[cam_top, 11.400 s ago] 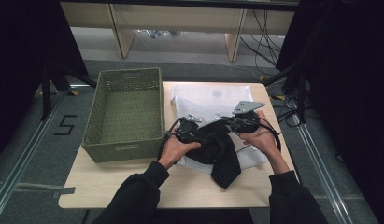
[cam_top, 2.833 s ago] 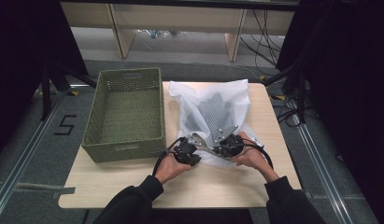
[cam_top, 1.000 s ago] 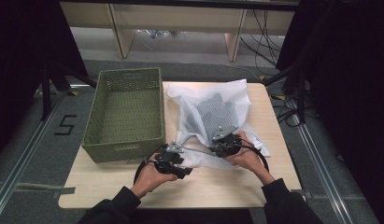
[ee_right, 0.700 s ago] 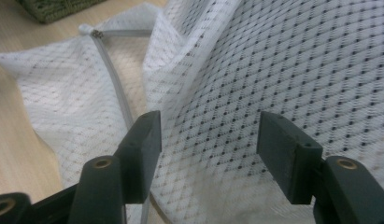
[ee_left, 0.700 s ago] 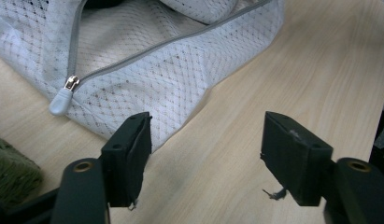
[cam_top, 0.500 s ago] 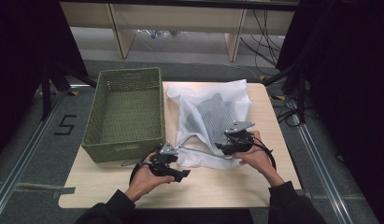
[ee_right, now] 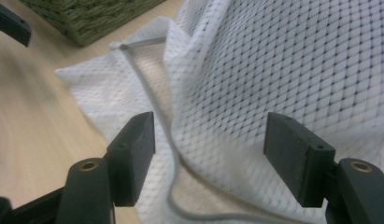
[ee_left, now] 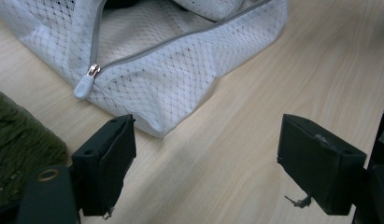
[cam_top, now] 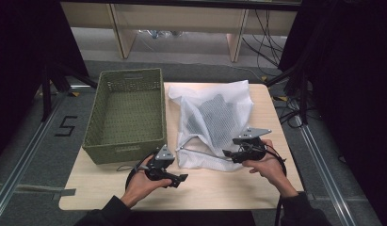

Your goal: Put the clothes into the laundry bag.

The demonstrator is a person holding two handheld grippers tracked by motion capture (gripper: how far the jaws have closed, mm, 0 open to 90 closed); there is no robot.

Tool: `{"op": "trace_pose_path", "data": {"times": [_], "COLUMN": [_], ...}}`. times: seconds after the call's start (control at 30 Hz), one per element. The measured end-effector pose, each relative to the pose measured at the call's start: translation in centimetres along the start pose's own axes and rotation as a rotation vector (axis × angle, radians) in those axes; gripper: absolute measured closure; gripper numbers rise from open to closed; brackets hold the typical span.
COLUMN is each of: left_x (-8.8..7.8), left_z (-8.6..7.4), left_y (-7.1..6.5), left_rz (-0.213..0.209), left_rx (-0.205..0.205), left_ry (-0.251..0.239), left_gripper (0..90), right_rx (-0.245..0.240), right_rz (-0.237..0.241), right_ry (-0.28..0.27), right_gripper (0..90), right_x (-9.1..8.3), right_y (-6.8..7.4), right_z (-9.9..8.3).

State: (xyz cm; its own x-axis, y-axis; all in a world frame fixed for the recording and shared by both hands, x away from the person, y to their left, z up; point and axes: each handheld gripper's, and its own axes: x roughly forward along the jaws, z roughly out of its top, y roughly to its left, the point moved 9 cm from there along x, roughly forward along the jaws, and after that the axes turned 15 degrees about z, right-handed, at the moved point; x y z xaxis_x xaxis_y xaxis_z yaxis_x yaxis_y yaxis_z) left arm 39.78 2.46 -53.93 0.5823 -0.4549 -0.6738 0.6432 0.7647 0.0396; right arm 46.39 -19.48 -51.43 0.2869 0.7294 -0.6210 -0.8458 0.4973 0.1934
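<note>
Both the left gripper (cam_top: 178, 178) and right gripper (cam_top: 227, 153) have just been opening and stand wide with nothing clamped. The white mesh zip-up laundry bag (cam_top: 213, 123) lies on the pale wooden table (cam_top: 229, 188), right beside the olive-green woven basket (cam_top: 125, 115), dark clothing inside.

An empty green woven basket (cam_top: 125, 113) sits on the left half of the pale wooden surface (cam_top: 238, 188), long side running near to far, its near wall well back from the near edge. On the grey floor to the left there's a black "5" marking (cam_top: 65, 126) beside a metal rail (cam_top: 26, 155). Past the far edge, wooden shelf legs (cam_top: 116, 28) stand, with black cables (cam_top: 271, 33) hanging at the far right.
</note>
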Motion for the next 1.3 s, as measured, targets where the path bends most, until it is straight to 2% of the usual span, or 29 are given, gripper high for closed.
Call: {"op": "trace_pose_path", "data": {"times": [0.03,0.13,0.17,0.3,0.43,0.47,0.57,0.6,0.73,0.77,0.8,0.83,0.9,1.03,1.07,1.17,1.3], "left_x": [0.0,-0.2,-0.3,-0.5,-0.6,-0.6,-0.6,-0.6,-0.8,-0.9,-0.9,-1.0,-1.1,-1.1,-1.1,-0.9,-0.9], "left_z": [-0.1,-0.3,-0.4,-0.7,-1.2,-1.4,-1.7,-1.7,-2.0,-2.0,-2.1,-2.1,-2.3,-2.3,-2.3,-2.4,-2.3], "left_y": [0.0,0.0,-0.1,-0.2,-0.5,-0.5,-0.7,-0.9,-1.7,-1.8,-2.0,-2.1,-2.5,-2.9,-2.9,-2.7,-2.7], "left_rz": [0.001,0.005,-0.006,0.005,-0.006,0.004,0.004,0.001,-0.005,-0.007,-0.011,-0.004,-0.008,-0.016,-0.015,-0.006,-0.005], "left_rx": [0.000,0.016,0.019,0.020,0.030,0.030,0.040,0.027,0.030,0.041,0.042,0.060,0.063,0.077,0.073,0.070,0.056], "left_ry": [0.001,0.001,0.001,0.000,0.006,0.010,0.015,0.010,0.013,0.012,0.011,0.011,0.016,0.013,0.013,0.021,0.018], "left_gripper": [19.3,19.3,19.3,19.3,19.4,19.4,19.4,19.5,19.5,19.5,19.6,19.6,19.6,19.7,19.7,19.8,20.0], "right_rx": [-0.007,-0.001,0.001,-0.013,-0.002,-0.004,-0.013,-0.008,-0.007,-0.022,-0.024,-0.017,-0.031,-0.031,-0.044,-0.036,-0.050], "right_rz": [0.013,0.007,0.011,0.025,0.017,0.017,0.034,0.034,0.044,0.045,0.047,0.048,0.052,0.046,0.039,0.030,0.023], "right_ry": [0.005,0.008,0.014,0.024,0.032,0.031,0.057,0.055,0.069,0.066,0.070,0.071,0.084,0.104,0.104,0.086,0.093], "right_gripper": [35.0,34.8,34.6,34.3,34.0,34.0,33.6,33.4,33.0,32.9,32.8,32.8,32.7,32.5,32.5,32.5,32.5], "right_x": [0.0,-0.3,-0.4,-0.8,-1.0,-1.0,-1.0,-1.0,-1.4,-1.4,-1.5,-1.6,-1.6,-1.8,-1.8,-1.7,-1.6], "right_y": [0.2,0.7,0.9,1.5,2.1,2.3,3.2,3.4,4.2,4.4,4.5,4.8,5.1,5.3,5.1,4.9,4.7], "right_z": [-0.2,-0.8,-1.0,-1.7,-2.4,-2.6,-3.4,-3.6,-4.1,-4.2,-4.4,-4.6,-5.0,-5.5,-5.5,-5.4,-5.5]}}
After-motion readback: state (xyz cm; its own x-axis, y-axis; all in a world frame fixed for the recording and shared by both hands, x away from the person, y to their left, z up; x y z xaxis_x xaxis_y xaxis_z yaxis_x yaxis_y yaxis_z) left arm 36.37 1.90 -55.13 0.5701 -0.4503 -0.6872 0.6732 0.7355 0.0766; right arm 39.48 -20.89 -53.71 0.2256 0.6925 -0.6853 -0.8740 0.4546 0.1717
